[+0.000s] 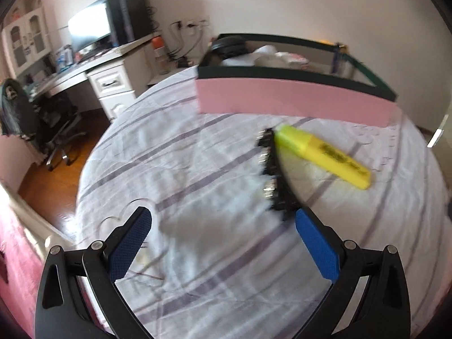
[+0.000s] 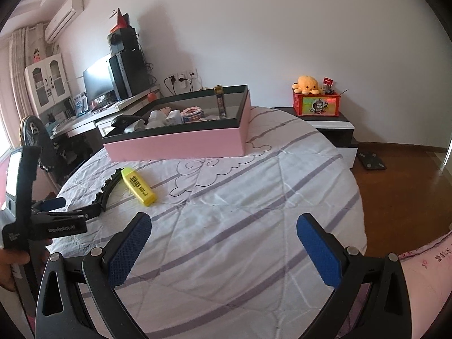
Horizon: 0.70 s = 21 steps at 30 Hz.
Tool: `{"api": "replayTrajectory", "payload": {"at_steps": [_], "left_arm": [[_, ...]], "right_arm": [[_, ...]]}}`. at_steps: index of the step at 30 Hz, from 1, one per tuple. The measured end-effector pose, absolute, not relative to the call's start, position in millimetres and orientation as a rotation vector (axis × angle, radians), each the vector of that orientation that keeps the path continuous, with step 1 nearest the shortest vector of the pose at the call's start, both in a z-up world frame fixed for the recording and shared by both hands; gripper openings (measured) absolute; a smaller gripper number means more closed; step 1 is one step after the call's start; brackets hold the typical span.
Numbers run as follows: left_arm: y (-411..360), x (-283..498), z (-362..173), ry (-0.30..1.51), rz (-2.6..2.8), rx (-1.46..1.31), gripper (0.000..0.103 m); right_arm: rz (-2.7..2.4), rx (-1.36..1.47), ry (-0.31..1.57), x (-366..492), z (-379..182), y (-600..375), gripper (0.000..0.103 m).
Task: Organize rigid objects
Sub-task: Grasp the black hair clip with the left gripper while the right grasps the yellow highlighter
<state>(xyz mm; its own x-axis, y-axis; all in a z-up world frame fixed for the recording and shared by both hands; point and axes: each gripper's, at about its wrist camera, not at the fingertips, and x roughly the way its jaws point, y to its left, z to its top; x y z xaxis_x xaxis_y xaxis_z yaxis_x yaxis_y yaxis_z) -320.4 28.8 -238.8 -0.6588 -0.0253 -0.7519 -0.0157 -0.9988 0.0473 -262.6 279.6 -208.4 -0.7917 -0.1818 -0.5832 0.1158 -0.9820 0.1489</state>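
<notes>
While both grippers sit low over the round bed, we've got the left gripper with its blue-padded fingers spread wide, nothing between them; its right finger tip is right at the near end of the black toothed hair clip, but motion blur means we can't tell if it's touching. From the right wrist view the same left gripper comes in from the left edge, held by a hand, tips close to the hair clip. Right gripper is also spread apart and empty, hovering over bare striped bedsheet, well apart from the objects. Hair clip lies curved on the sheet, and the yellow highlighter lies just beside it on the right, far end touching or nearly so. Left wrist view shows the highlighter angled from the clip toward the near right. Both sit on the near side of the pink box with a dark rim, which rests on the far part of the bed and already holds assorted items: white pieces, a black object, a small upright tube; details too small to name. Left wrist view has the pink box just beyond the highlighter. Far right, an orange plush octopus sits on a red box on a nightstand. Far left, a desk with a monitor.
</notes>
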Motion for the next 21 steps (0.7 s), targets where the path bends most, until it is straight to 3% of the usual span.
{"api": "replayTrajectory", "payload": {"at_steps": [6, 7, 8, 10, 14, 15, 21], "left_arm": [[54.8, -337.3, -240.5, -0.185, -2.948, 1.303, 0.098], [56.2, -341.8, -241.7, -0.193, -2.941, 1.331, 0.082], [55.8, -347.5, -243.9, -0.182, -2.941, 1.379, 0.073], [53.1, -354.4, -243.5, -0.145, -2.962, 1.411, 0.07], [44.2, -361.9, -240.9, -0.11, -2.994, 1.408, 0.03], [40.2, -361.9, -240.2, -0.079, -3.014, 1.412, 0.024], [24.0, -350.3, -238.2, -0.073, -3.042, 1.404, 0.019]], "right_arm": [[-2.825, 0.964, -0.118, -267.6, -209.2, 270.3, 0.103], [-2.826, 0.968, -0.114, -269.0, -209.3, 270.7, 0.103], [-2.827, 0.971, -0.11, -269.4, -209.6, 270.6, 0.103], [-2.828, 0.981, -0.103, -271.7, -210.0, 271.0, 0.103], [-2.828, 0.993, -0.1, -276.0, -210.5, 270.1, 0.103], [-2.827, 0.997, -0.097, -277.1, -210.4, 269.4, 0.103], [-2.806, 1.015, -0.016, -286.8, -205.5, 251.9, 0.103]]}}
